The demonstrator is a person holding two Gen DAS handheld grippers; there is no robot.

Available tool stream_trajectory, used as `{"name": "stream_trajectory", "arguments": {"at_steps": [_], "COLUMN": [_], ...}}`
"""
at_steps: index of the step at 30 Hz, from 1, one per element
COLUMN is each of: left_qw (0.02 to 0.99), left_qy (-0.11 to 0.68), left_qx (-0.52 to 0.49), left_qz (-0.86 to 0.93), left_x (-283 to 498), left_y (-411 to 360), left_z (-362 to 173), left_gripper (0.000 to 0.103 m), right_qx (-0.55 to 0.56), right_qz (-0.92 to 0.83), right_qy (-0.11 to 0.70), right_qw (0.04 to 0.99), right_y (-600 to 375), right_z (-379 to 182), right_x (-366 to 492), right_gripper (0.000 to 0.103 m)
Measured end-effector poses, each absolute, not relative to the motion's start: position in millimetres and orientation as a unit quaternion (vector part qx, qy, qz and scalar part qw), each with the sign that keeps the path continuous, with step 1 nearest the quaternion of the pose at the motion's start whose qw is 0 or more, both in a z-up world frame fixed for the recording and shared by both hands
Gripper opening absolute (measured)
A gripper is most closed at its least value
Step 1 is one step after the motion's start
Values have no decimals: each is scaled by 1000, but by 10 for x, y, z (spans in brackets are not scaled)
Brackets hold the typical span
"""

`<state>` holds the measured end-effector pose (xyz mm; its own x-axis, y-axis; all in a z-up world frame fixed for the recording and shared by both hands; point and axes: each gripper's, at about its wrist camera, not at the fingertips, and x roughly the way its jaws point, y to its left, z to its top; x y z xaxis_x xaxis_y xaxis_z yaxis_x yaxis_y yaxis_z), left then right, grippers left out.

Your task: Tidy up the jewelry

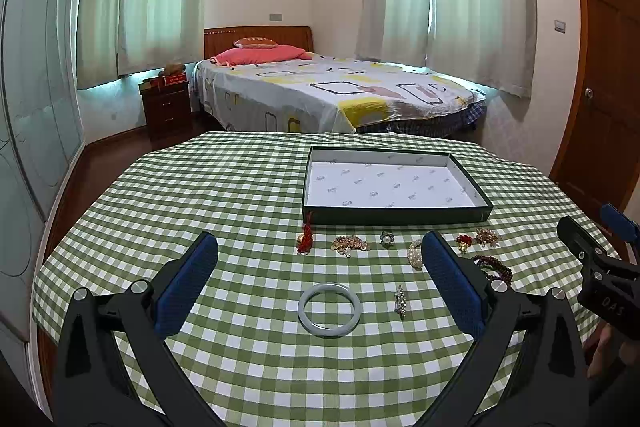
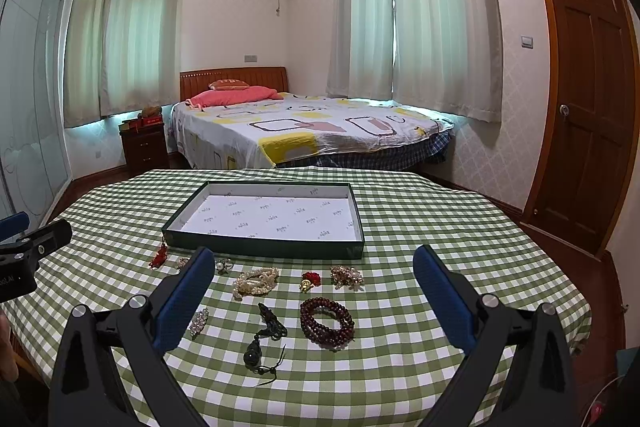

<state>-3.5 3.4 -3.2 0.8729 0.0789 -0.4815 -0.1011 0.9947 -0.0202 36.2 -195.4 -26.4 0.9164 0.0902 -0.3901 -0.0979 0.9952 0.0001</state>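
Tabletop (image 2: 460, 227): I see green-checked cloth with every piece of jewelry loose on it; nothing is sorted yet.
Box tray (image 2: 264, 249): my landmark, with a white lining and nothing in it, so the whole job remains.
Jade bangle (image 1: 329, 309): well in front of the tray, between my left fingers.
Wooden bead bracelet (image 2: 327, 323): in front of the tray, toward its right end.
Pearl strand (image 2: 256, 281): just in front of the tray.
Dark pendant on cord (image 2: 264, 339): in front of the pearls, farther from the tray.
Brooches and ring: a row near the tray's front wall.
Left hand-held gripper (image 1: 320, 279): jaws wide, carrying nothing.
Right hand-held gripper (image 2: 316, 287): jaws wide, carrying nothing.
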Motion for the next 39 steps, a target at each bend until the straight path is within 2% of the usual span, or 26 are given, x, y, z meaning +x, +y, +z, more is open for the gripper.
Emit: {"name": "stream_trajectory", "arguments": {"at_steps": [39], "left_qw": [967], "left_qy": [246], "left_qx": [-27], "left_qz": [55], "left_x": [-69], "left_y": [104], "left_z": [-27], "left_gripper": [99], "right_qx": [-11], "right_qz": [47], "right_qy": [201], "right_qw": [978], "right_y": [-1939], "right_z": [-303], "right_x": [385], "right_gripper": [97]}}
